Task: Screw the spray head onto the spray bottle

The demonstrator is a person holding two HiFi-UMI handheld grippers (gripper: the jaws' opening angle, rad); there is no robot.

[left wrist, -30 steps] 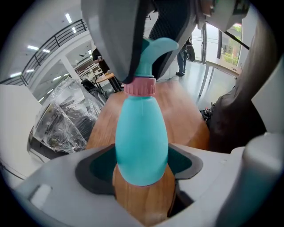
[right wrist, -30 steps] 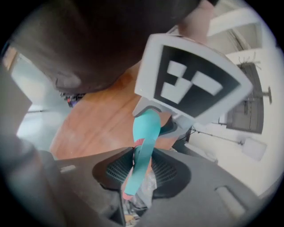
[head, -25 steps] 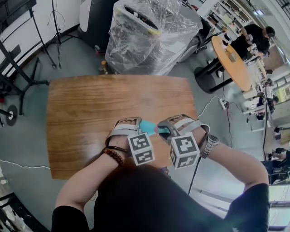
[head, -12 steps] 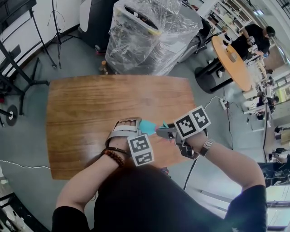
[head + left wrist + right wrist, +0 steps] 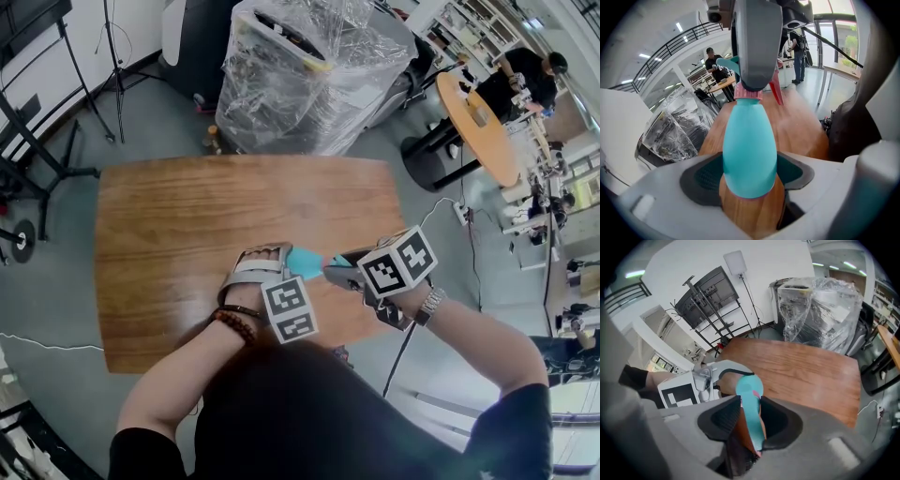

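Head view, both grippers over the near right part of a wooden table (image 5: 187, 225). The top runs well away from them to the far edge and to the left edge. The near edge lies just under the forearms, and the right edge is close beside the right hand. Past the far edge stands a plastic-wrapped load (image 5: 309, 75). A white cable (image 5: 441, 217) trails on the floor off the right corner, and a black stand (image 5: 42, 141) is off the left side.

The left gripper (image 5: 750, 174) pinches the teal spray bottle (image 5: 305, 263) by its wide body, one pad on each flank. The bottle is held above the wood, tilted, with its neck toward the right gripper (image 5: 345, 268).

The right gripper's jaws are pressed on the spray head (image 5: 753, 427), which sits at the bottle's pink collar (image 5: 748, 94).

The left forearm, wearing a bead bracelet (image 5: 236, 322), comes in from the near edge, and its marker cube (image 5: 291, 309) faces upward. The right forearm, wearing a wristwatch (image 5: 429, 302), comes in from the right. That gripper is rolled, so its marker cube (image 5: 398, 262) stands tilted on its far side.
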